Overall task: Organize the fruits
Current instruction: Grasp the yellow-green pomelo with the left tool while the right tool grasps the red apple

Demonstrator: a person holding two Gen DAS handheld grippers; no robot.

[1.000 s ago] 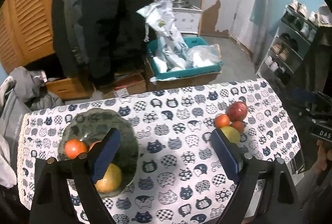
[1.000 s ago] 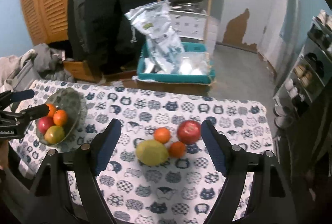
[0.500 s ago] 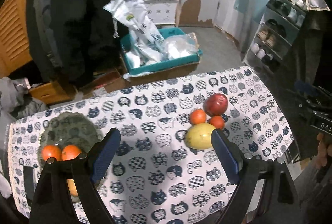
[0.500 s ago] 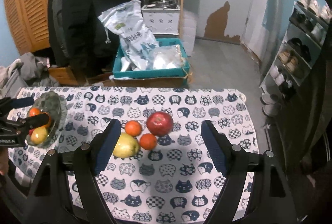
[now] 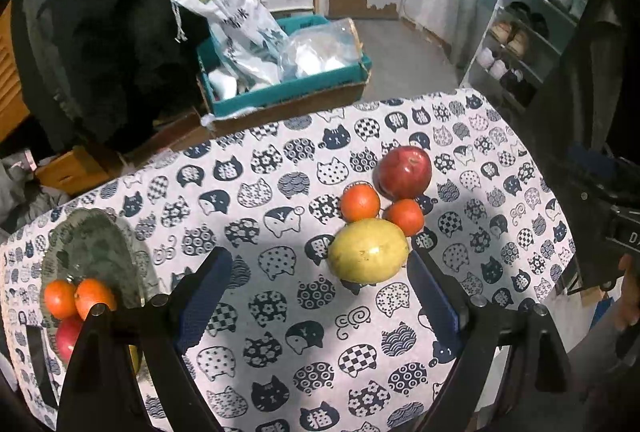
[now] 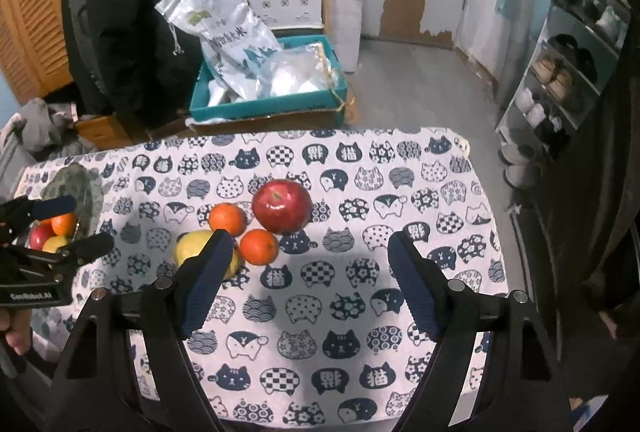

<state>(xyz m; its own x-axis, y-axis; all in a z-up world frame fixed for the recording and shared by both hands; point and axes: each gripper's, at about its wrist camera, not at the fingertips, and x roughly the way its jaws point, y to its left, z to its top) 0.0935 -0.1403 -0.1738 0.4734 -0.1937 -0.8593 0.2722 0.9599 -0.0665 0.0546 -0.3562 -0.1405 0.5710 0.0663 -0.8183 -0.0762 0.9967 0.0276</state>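
Left wrist: wide-open, empty left gripper [image 5: 318, 286]; yellow fruit [image 5: 369, 250] beside its right finger.

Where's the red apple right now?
On the tablecloth, loose, at the far side of the cluster, touching two oranges; red apple sits mid-frame in the right wrist view.

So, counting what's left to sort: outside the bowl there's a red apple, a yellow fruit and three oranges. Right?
Not quite: two oranges, not three, beside the red apple and yellow fruit. The left wrist view shows it.
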